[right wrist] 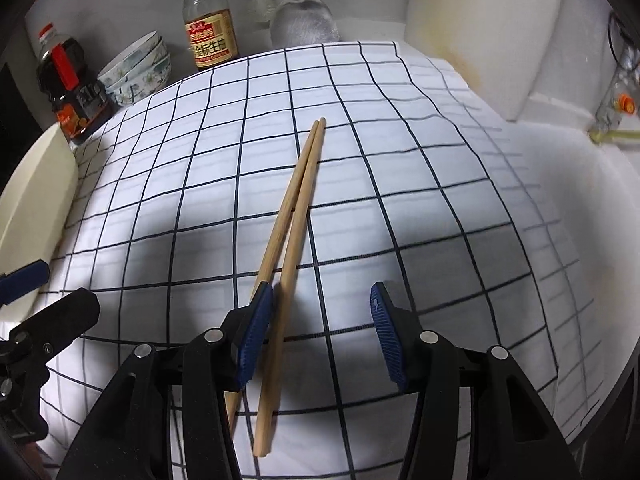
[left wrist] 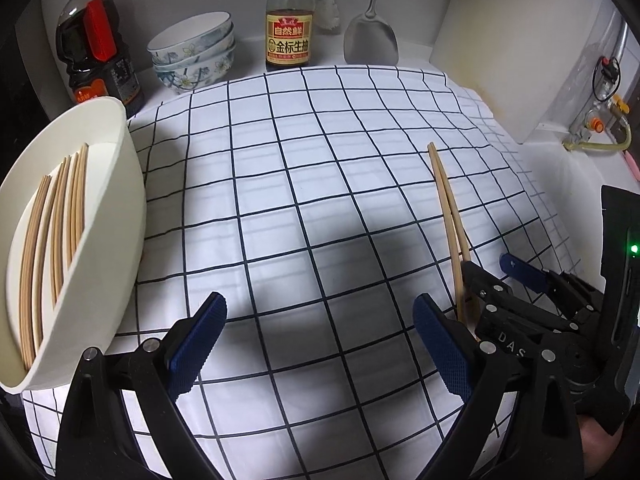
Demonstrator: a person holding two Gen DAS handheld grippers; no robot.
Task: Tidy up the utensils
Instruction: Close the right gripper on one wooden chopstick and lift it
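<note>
A pair of wooden chopsticks (right wrist: 294, 216) lies on the checked cloth (right wrist: 400, 168). My right gripper (right wrist: 318, 334) is open around their near part, with the left pad (right wrist: 252, 336) touching one stick and the right pad clear of them. In the left wrist view the same pair (left wrist: 448, 208) runs under the right gripper (left wrist: 486, 268). My left gripper (left wrist: 318, 336) is open and empty over the cloth. A white oval holder (left wrist: 100, 216) at the left lies tilted with several chopsticks (left wrist: 56, 236) inside.
At the back stand a dark sauce bottle (left wrist: 92, 48), stacked floral bowls (left wrist: 196, 52), a soy sauce bottle (left wrist: 289, 24), a metal spatula (left wrist: 370, 40) and a white cutting board (left wrist: 508, 40). A gas valve (left wrist: 600, 120) is at the right.
</note>
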